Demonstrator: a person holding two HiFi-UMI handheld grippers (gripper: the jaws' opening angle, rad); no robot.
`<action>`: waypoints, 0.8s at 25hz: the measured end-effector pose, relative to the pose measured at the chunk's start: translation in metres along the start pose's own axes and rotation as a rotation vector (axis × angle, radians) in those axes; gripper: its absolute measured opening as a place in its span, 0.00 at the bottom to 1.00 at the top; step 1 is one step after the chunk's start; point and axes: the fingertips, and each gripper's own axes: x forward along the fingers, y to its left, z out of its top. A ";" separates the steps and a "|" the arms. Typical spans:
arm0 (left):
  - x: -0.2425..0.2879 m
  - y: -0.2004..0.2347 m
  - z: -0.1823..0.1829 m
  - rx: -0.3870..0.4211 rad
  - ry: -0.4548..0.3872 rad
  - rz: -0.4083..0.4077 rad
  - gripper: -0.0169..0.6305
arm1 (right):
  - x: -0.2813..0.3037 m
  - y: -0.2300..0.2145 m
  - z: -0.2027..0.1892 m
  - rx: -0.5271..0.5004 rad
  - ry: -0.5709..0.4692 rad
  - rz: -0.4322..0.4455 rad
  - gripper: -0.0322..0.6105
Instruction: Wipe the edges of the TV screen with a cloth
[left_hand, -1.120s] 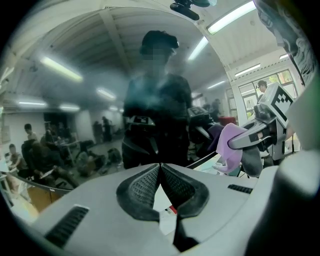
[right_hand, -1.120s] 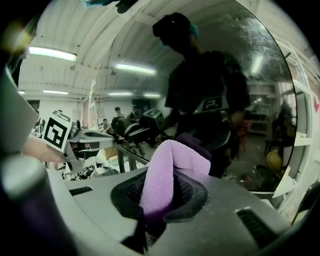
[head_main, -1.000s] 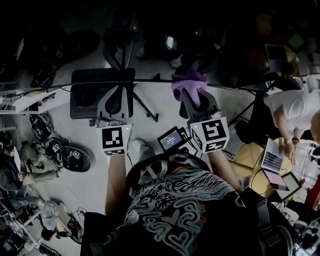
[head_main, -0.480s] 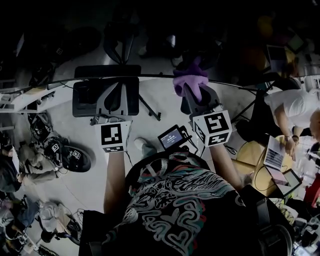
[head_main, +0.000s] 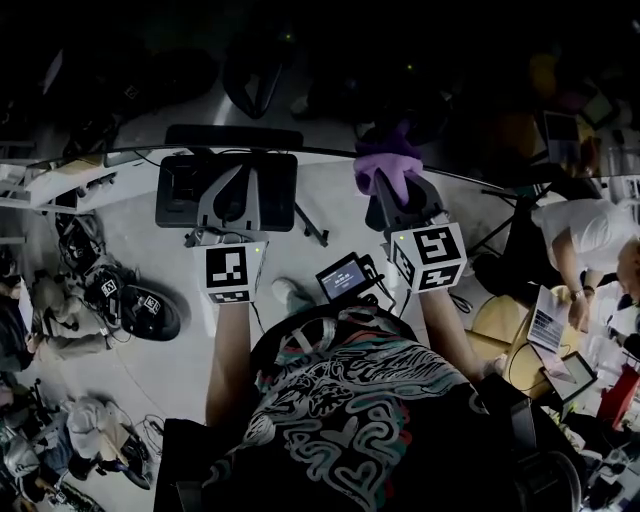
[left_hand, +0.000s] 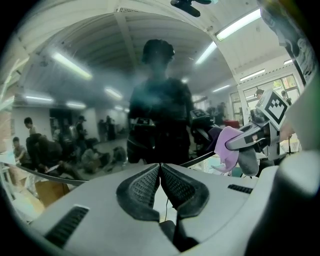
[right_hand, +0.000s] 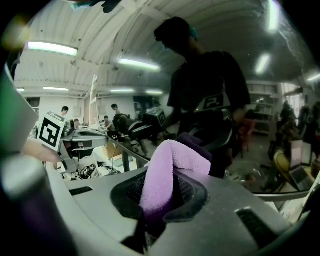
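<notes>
Gray floor (head_main: 150, 375), white desk (head_main: 60, 187) lft.

My shirt (head_main: 350, 420) is black with pale swirling lines. My left gripper (head_main: 240, 172) and right gripper (head_main: 392, 190) are grey, with black-and-white marker cubes (head_main: 232, 272).

Our right gripper (head_main: 392, 188) holds the purple cloth (head_main: 386, 163) at the TV screen (head_main: 330, 90) edge; our left gripper (head_main: 240, 180) hovers well apart.

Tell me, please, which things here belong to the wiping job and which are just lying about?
Job: cloth; right claw, shut on it; TV screen.
Lying about: laptop; yellow chair. The left claw is shut and empty.
</notes>
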 end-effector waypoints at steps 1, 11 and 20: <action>-0.003 0.006 -0.001 -0.002 0.000 0.003 0.06 | 0.003 0.004 0.002 0.003 0.000 -0.002 0.16; -0.014 0.036 -0.013 -0.016 0.000 0.023 0.06 | 0.021 0.024 0.007 0.012 0.003 -0.005 0.16; -0.024 0.071 -0.022 -0.040 -0.010 0.034 0.06 | 0.042 0.053 0.013 0.005 0.010 0.002 0.16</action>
